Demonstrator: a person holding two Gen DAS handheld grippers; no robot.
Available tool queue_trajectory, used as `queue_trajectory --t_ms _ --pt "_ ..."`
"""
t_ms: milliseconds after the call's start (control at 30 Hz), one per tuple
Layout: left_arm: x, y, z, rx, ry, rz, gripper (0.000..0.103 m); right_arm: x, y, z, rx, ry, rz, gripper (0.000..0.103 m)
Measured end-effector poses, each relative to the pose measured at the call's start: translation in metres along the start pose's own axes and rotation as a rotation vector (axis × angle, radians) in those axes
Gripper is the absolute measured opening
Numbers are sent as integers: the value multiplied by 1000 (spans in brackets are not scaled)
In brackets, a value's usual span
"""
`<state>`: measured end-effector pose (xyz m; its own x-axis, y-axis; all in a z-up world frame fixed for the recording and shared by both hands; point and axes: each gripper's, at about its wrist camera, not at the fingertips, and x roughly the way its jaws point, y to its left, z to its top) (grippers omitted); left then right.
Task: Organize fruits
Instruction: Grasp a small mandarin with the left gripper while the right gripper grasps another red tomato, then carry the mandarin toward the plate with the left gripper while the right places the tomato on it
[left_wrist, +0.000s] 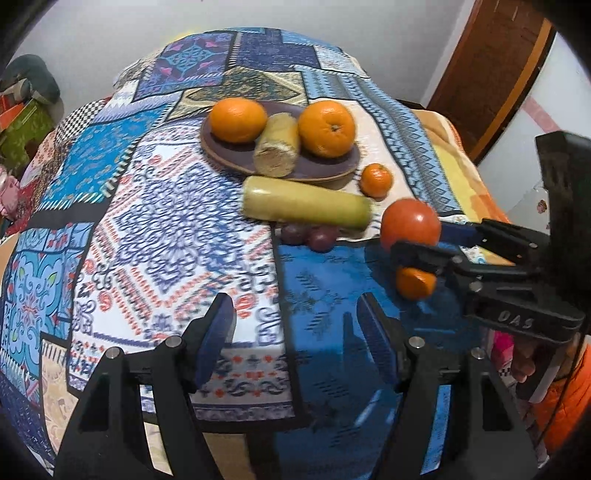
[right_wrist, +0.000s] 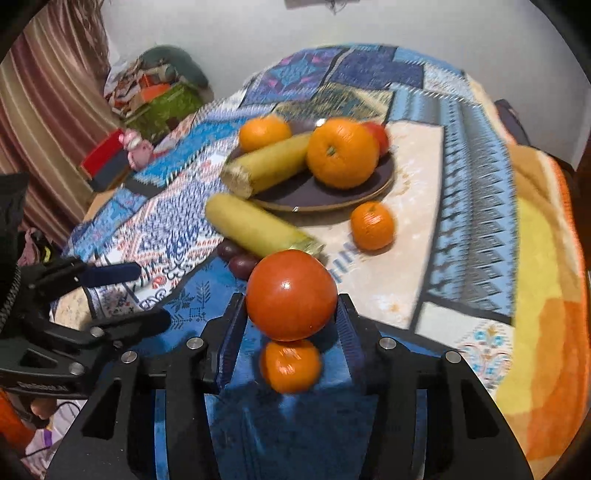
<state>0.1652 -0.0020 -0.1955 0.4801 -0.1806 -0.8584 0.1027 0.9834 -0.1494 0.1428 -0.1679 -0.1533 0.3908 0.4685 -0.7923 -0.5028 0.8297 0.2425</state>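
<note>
My right gripper (right_wrist: 291, 314) is shut on a red tomato (right_wrist: 291, 294) and holds it above the cloth; it shows in the left wrist view (left_wrist: 410, 225) too. A small mandarin (right_wrist: 290, 365) lies under it. A dark plate (right_wrist: 325, 195) holds two oranges (right_wrist: 341, 153), a corn cob (right_wrist: 266, 166) and a red fruit (right_wrist: 378, 134). A second corn cob (right_wrist: 258, 225), dark grapes (right_wrist: 236, 258) and another mandarin (right_wrist: 372, 225) lie beside the plate. My left gripper (left_wrist: 295, 328) is open and empty over the near cloth.
The patchwork cloth (left_wrist: 166, 221) covers a table whose near edge runs under my left gripper. A yellow-orange blanket (right_wrist: 546, 295) lies at the right. Clutter (right_wrist: 155, 96) and a curtain (right_wrist: 44, 110) stand at the far left, a wooden door (left_wrist: 491, 66) at the right.
</note>
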Motion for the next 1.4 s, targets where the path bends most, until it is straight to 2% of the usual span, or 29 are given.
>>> queue_trajectory --t_ms 233,533,633,833,1100,1400 --pt "11 -38 5 42 18 -38 69 -38 -29 -8 46 -68 -49 45" --pt "41 -76 9 79 63 -49 69 -55 -50 -25 78 -70 -72 45" --pt "48 -81 11 78 65 -41 63 -56 -53 -27 80 -69 -71 46" --pt "58 -84 14 82 70 -46 35 -57 -56 -28 85 -71 -63 46" --pt "47 -76 15 76 42 -52 35 -50 -52 -21 78 -64 -57 46" --pt "10 -37 36 15 -75 -41 35 -38 -33 6 36 -81 -50 46"
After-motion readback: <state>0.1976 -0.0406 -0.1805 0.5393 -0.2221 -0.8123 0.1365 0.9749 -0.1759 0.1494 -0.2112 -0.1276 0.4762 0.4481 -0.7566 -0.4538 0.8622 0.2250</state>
